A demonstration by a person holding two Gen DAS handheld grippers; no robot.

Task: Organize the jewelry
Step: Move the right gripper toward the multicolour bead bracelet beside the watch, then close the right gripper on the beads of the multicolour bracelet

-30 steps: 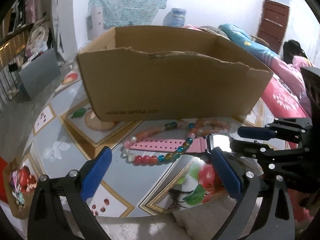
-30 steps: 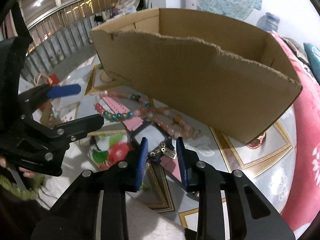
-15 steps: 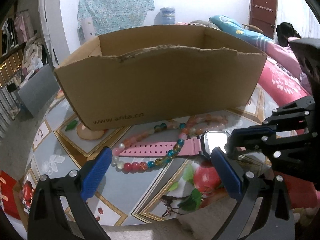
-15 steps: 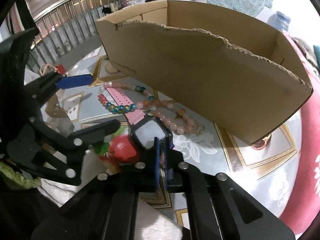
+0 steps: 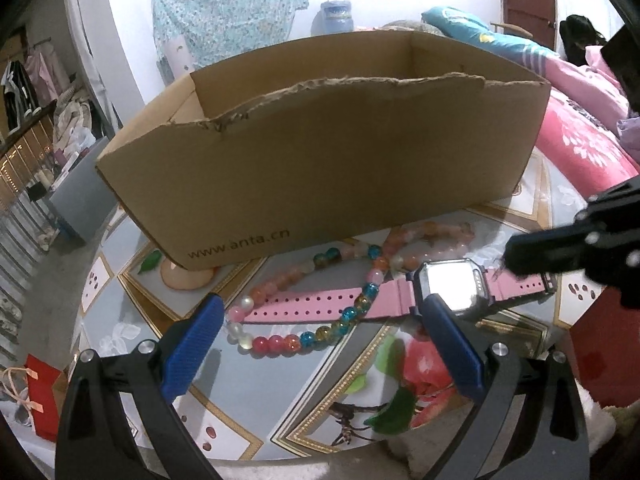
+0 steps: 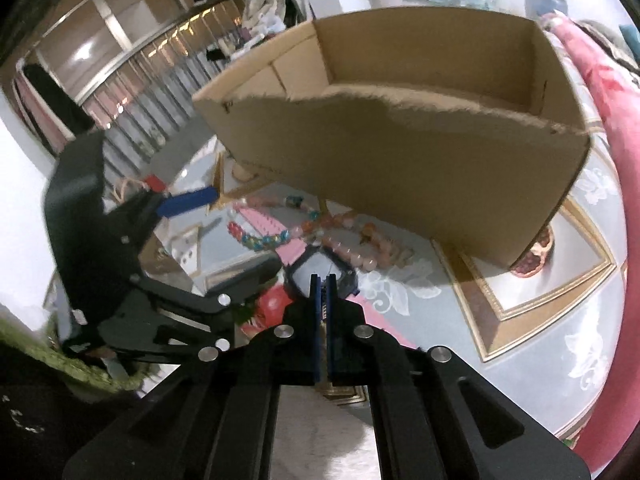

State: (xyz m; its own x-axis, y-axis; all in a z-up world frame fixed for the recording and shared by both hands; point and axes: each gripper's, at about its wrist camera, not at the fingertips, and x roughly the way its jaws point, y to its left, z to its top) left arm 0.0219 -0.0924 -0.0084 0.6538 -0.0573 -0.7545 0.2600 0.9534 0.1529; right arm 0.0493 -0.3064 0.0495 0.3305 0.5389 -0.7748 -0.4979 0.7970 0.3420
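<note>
Now the right tongs (image 6: 322, 280), apart a second ago, are clamped on the pink watch (image 5: 448, 288) at its strap end, so lifting toward the box can be judged next. Left tongs (image 5: 320, 344) are held wide apart, empty. At twelve o'clock beyond, beads (image 5: 320, 320) lie across the strap on the surface (image 5: 280, 392), before the cardboard box (image 5: 320, 168).

Watch (image 5: 448, 288) and bead strands (image 5: 320, 320) lie before the box (image 5: 320, 168) on the table (image 5: 120, 332).

black angular left gripper (image 5: 320, 344) frames, blue ribbed pads (image 5: 192, 348) (silver screws), fuzzy green sleeve (image 6: 48, 356).
</note>
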